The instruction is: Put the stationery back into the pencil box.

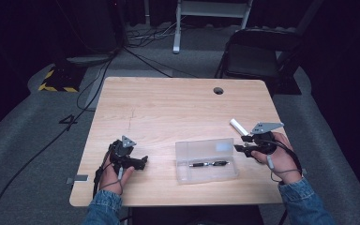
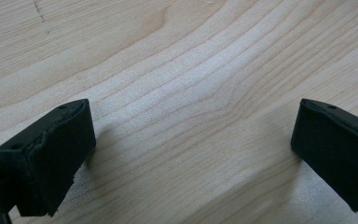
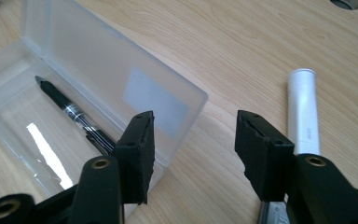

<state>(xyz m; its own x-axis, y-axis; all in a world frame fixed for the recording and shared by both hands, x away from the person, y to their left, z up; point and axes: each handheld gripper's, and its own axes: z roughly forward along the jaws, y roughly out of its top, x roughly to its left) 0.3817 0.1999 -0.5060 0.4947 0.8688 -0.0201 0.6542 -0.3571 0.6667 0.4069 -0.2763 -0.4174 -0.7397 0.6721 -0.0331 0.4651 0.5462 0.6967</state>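
Observation:
A clear plastic box (image 1: 206,159) lies open near the table's front edge, and a black pen (image 1: 209,164) rests inside it. In the right gripper view the box (image 3: 98,79) and the pen (image 3: 70,112) lie to the left of the jaws. A white tube (image 1: 237,125) lies just behind my right gripper (image 1: 241,143); the tube (image 3: 303,109) runs along the right jaw. The right gripper (image 3: 193,149) stands open with only bare wood between its pads. My left gripper (image 1: 143,161) rests low on the table at the front left. Its jaws (image 2: 193,149) are wide open over bare wood.
The light wooden table (image 1: 168,108) has a round cable hole (image 1: 218,90) at the back right. Beyond it stand a dark folding chair (image 1: 258,51) and a white frame (image 1: 211,14). Cables cross the grey floor at the left.

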